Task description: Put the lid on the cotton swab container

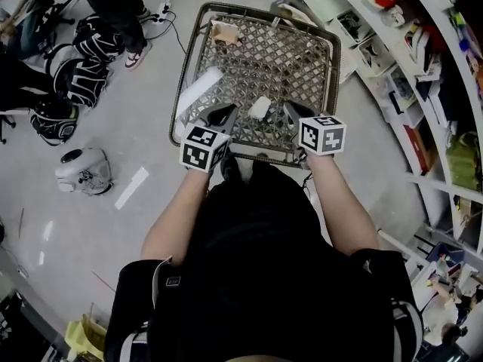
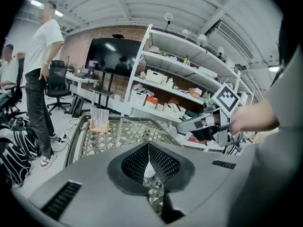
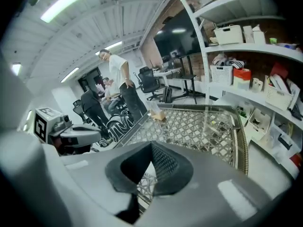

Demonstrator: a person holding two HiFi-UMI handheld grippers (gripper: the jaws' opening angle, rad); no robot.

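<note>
Jaws clenched on both grippers, nothing btwn them. Head view: left gripper (image 1: 225,114) and right gripper (image 1: 290,112) sit side by side over the near edge of a lattice-top desk (image 1: 302,59), w/ a small white piece (image 1: 259,108) on the desk btwn their tips, touching neither; can't tell if it's the lid. Cotton swab container (image 1: 225,32) stands at the far left end of the desk, well apart from both grippers, no lid on it. Bags (image 1: 83,74) on the floor to the left, shelves (image 1: 392,74) to the right. Left gripper view: pads meet in a thin line, empty; container far back on the lattice, a person (image 2: 40,79) standing beyond on the left. Right gripper view: pads also pressed together, empty; container at the desk's far end.
</note>
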